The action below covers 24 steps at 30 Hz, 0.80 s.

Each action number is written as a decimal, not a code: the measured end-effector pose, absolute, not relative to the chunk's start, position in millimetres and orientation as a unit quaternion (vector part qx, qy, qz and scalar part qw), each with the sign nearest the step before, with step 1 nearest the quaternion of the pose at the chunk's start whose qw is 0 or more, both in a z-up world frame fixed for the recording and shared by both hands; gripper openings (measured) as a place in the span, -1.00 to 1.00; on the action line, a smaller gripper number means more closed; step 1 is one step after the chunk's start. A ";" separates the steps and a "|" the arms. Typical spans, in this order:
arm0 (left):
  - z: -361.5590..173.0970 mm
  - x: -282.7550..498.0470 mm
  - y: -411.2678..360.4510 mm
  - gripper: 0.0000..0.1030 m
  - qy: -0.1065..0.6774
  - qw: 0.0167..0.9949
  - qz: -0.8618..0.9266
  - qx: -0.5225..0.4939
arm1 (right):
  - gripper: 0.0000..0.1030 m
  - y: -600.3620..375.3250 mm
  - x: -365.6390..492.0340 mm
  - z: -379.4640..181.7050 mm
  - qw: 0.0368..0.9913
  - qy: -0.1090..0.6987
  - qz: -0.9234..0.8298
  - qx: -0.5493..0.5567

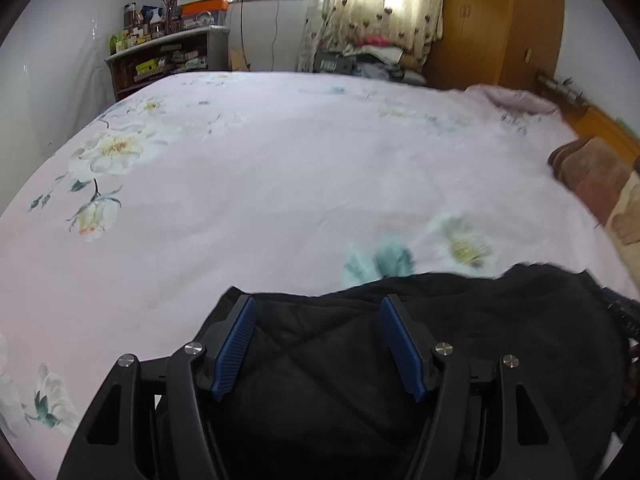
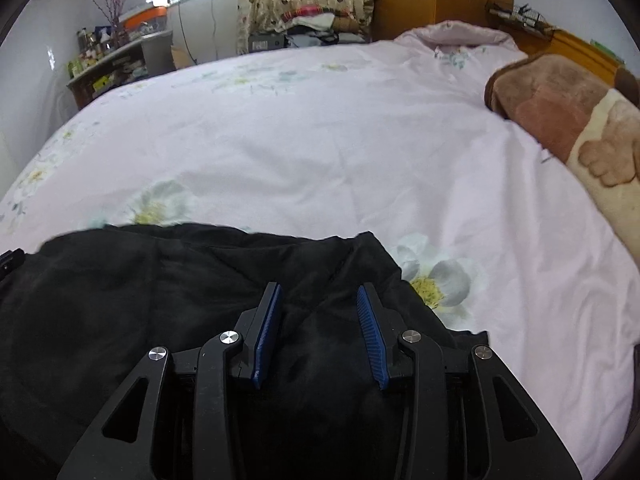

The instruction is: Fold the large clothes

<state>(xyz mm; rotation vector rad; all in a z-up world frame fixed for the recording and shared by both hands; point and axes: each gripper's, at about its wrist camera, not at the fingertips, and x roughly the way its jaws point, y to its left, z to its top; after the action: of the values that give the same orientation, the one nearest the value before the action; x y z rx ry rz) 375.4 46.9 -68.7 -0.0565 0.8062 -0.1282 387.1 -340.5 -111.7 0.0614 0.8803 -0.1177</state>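
Black, soft, matte fabric: the large dark garment [image 1: 420, 360] lies bunched on the near edge of a bed covered by a pale pink sheet printed with white flowers [image 1: 280, 168]. Both hand-held grippers hang over it, pointing steeply downward.

Left gripper [image 1: 318, 308], seen from its own camera: the two black fingers with ribbed blue pads [image 1: 236, 344] stand wide apart, and the garment fills the view between and beneath them. The pads do not press on the cloth; no fold is pinched. The garment's far edge runs just beyond the fingertips and spreads away to the right, where it covers part of a printed flower.

Right gripper [image 2: 320, 294], seen from its own camera: the fingers stand at a moderate gap, narrower than the left pair, with the blue pads [image 2: 370, 336] clear of each other and nothing gripped between them. The same black garment [image 2: 160, 300] lies under and between them and spreads mainly to the left; its right edge ends just beside a white printed flower with a yellow centre [image 2: 438, 278].

A folded brown and cream plush blanket [image 2: 568, 120] rests at the right side of the bed, well apart from the garment. Beyond the bed stand a cluttered dark shelf unit [image 1: 160, 60], a patterned cream curtain [image 1: 384, 4] and an orange-brown wooden wardrobe [image 1: 500, 20].
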 end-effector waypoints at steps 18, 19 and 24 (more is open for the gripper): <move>-87.9 308.2 -31.2 0.33 0.417 0.899 -0.134 0.003 | -0.18 -271.1 332.8 -113.3 0.896 0.444 0.011 0.010; -87.3 309.8 -31.2 0.33 0.419 0.898 -0.134 0.003 | -0.18 -271.7 333.5 -114.3 0.896 0.444 0.011 0.011; -61.7 298.3 -18.8 0.27 0.420 0.897 -0.141 -0.015 | -0.18 -279.9 319.0 -94.0 0.897 0.441 0.015 0.025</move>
<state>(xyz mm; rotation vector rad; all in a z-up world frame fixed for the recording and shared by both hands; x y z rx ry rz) 298.3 -18.8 -61.7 -0.0305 0.8694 -0.2918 319.0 -279.9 -94.0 0.0508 0.9146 0.0310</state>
